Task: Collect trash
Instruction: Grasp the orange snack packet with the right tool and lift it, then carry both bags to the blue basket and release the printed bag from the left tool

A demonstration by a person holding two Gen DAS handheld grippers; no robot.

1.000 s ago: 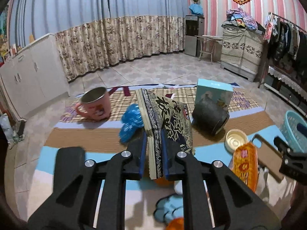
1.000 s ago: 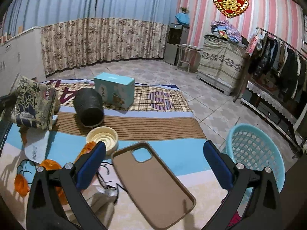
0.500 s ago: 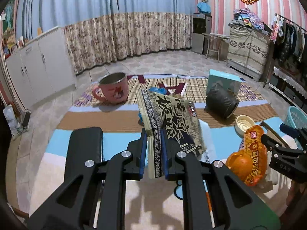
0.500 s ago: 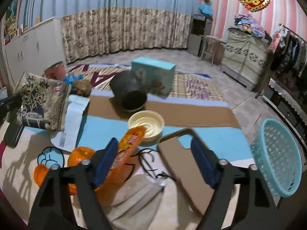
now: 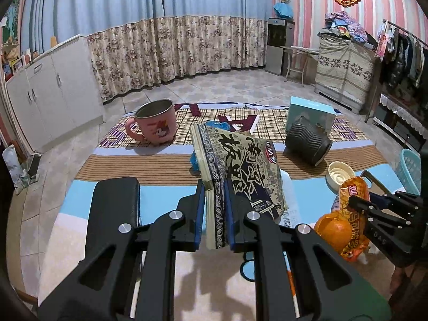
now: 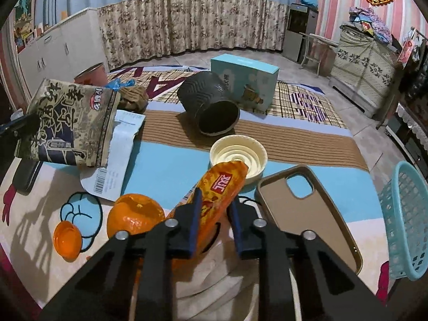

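Patterned snack bag (image 5: 240, 171): beige and dark blue, large black characters, crumpled, held off the mat by its bottom edge, tilted, top end pointing away from the camera. Orange snack wrapper (image 6: 219, 195): glossy, red label, elongated, raised at a slant, its upper end over the rim of the cream ribbed lid. Orange peel (image 6: 135, 212): domed piece lying on the mat, just left of the wrapper.
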